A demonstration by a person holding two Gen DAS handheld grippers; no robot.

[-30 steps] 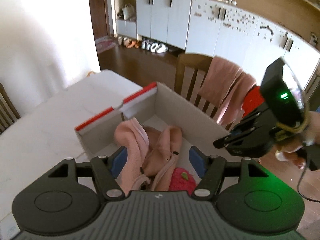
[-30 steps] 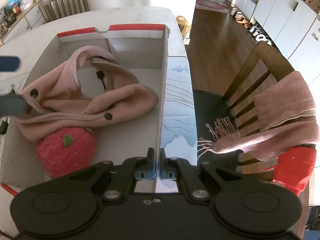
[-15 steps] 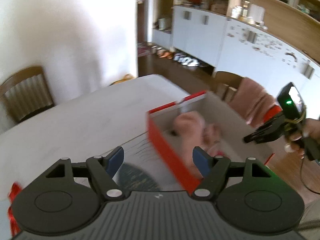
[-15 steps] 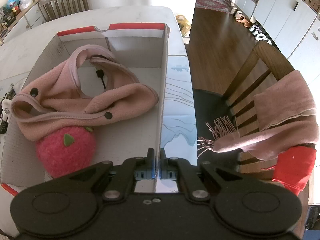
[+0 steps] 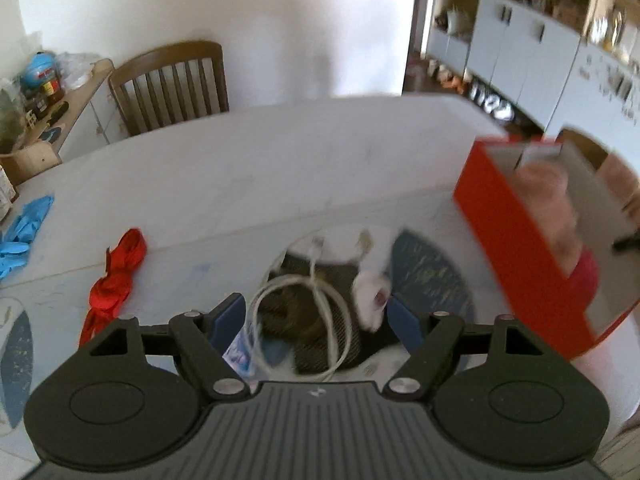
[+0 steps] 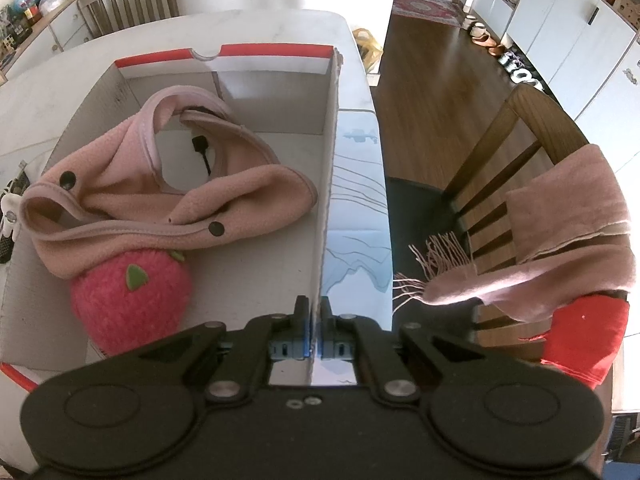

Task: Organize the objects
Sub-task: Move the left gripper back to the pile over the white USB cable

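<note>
My right gripper (image 6: pixel 315 320) is shut on the near end of the right wall of the red and white cardboard box (image 6: pixel 326 160). Inside the box lie a pink fleece garment (image 6: pixel 160 200) and a red strawberry plush (image 6: pixel 128 304). My left gripper (image 5: pixel 314 312) is open and empty, with its jaws wide. It hangs over a coiled white cable (image 5: pixel 320 280), a dark mesh item (image 5: pixel 340 276) and a small white object (image 5: pixel 372 300) on the table. The box (image 5: pixel 520 248) stands to the right of that pile, blurred.
A red ribbon (image 5: pixel 116 276) and blue gloves (image 5: pixel 24 228) lie on the white table (image 5: pixel 240 168) to the left. A wooden chair (image 5: pixel 172 80) stands at the far side. Right of the box, another chair (image 6: pixel 520 128) carries a pink scarf (image 6: pixel 560 232) and red cloth (image 6: pixel 584 340).
My left gripper has swung left, out of the box and over the cable pile, with its jaws a little wider. The right gripper and the box have not moved.
</note>
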